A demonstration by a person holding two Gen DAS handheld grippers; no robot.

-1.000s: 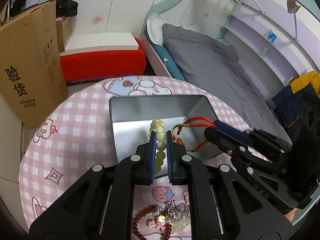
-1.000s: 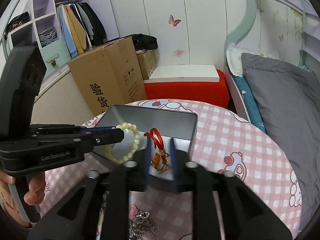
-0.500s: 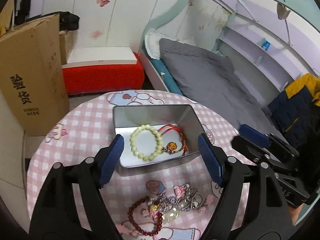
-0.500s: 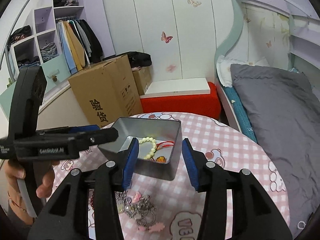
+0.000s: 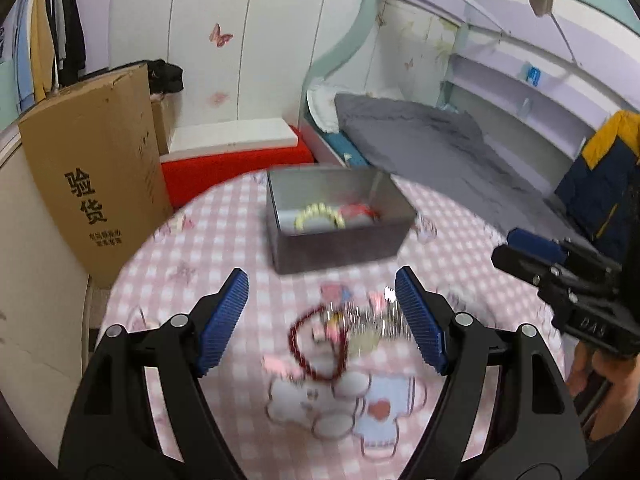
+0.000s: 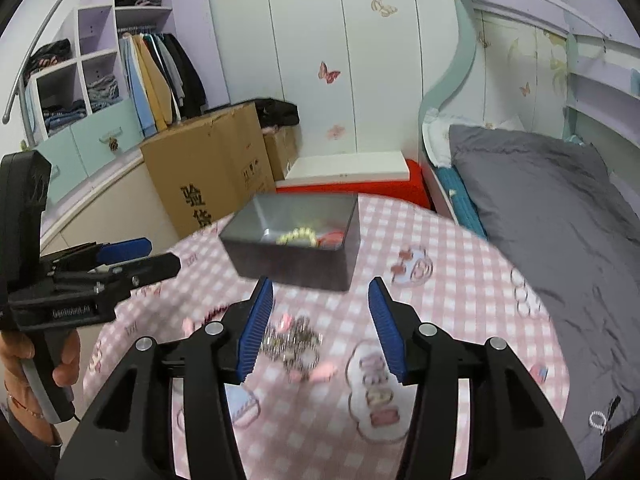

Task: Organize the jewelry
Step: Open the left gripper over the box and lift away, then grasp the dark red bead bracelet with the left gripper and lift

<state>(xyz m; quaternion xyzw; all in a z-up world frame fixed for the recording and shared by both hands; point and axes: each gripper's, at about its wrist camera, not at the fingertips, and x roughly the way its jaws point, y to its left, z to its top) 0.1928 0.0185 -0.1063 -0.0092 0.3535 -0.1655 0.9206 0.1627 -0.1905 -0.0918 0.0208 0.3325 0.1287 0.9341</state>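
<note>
A grey metal box stands on the round pink checked table. Inside lie a pale bead bracelet and a red cord piece. Nearer me a heap of jewelry lies on the cloth: a dark red bead bracelet and silver chains with pink charms. My left gripper is open and empty above the heap. My right gripper is open and empty, over the chains.
A large cardboard box stands left of the table. A red bench with a white top is behind it. A bed with a grey cover runs along the right. A wardrobe with clothes is at far left.
A second ago both grippers were shut on the bead bracelet and the red cord over the box. Both opened, left them in the box, and pulled back toward the heap.
</note>
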